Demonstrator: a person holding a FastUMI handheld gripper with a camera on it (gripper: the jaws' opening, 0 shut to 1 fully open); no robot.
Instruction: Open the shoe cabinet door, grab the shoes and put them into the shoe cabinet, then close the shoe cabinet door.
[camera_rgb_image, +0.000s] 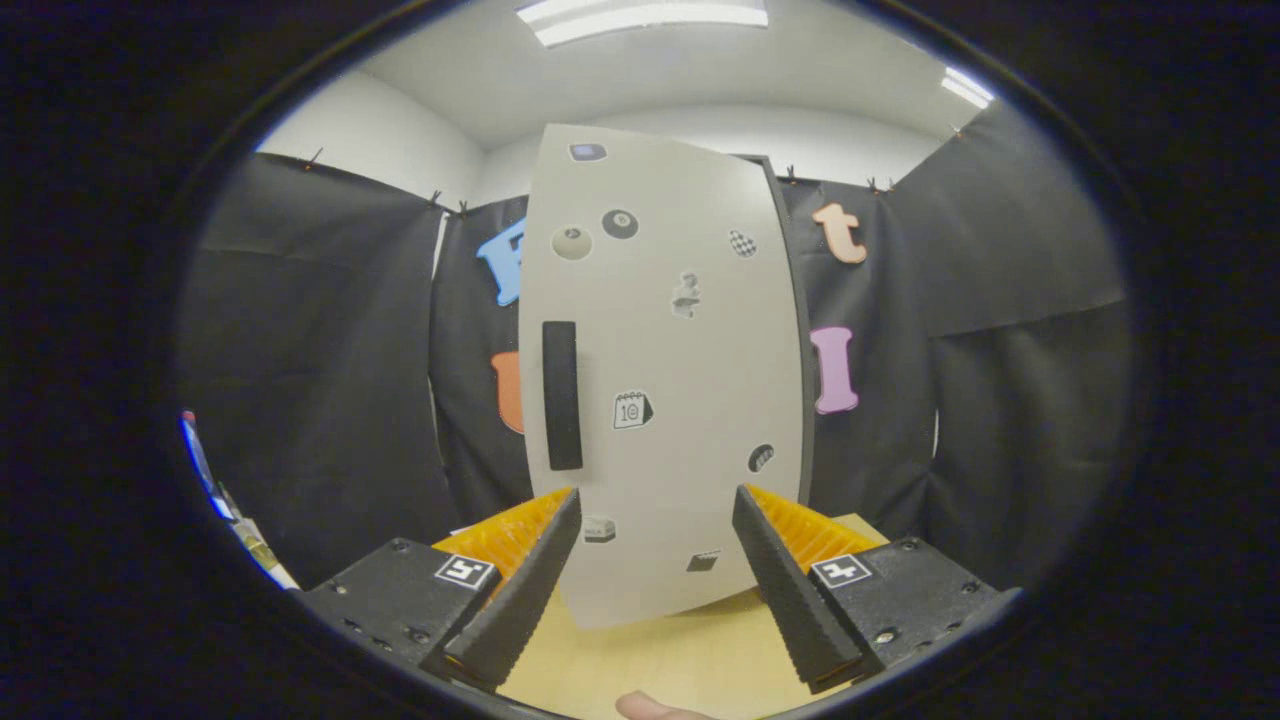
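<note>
The shoe cabinet (665, 380) stands upright on a light wooden table (660, 660), just ahead of my fingers. Its pale grey door faces me, dotted with several small stickers. A black vertical handle (562, 395) sits on the door's left side, above my left fingertip. The door looks shut against the dark cabinet edge (795, 330) on its right. My gripper (655, 500) is open, with its fingers spread in front of the door's lower part and nothing held between them.
Black cloth walls enclose the booth behind and on both sides of the cabinet. A fingertip of a person (650, 708) shows on the table below the fingers. Some coloured objects (215, 490) lie at the far left.
</note>
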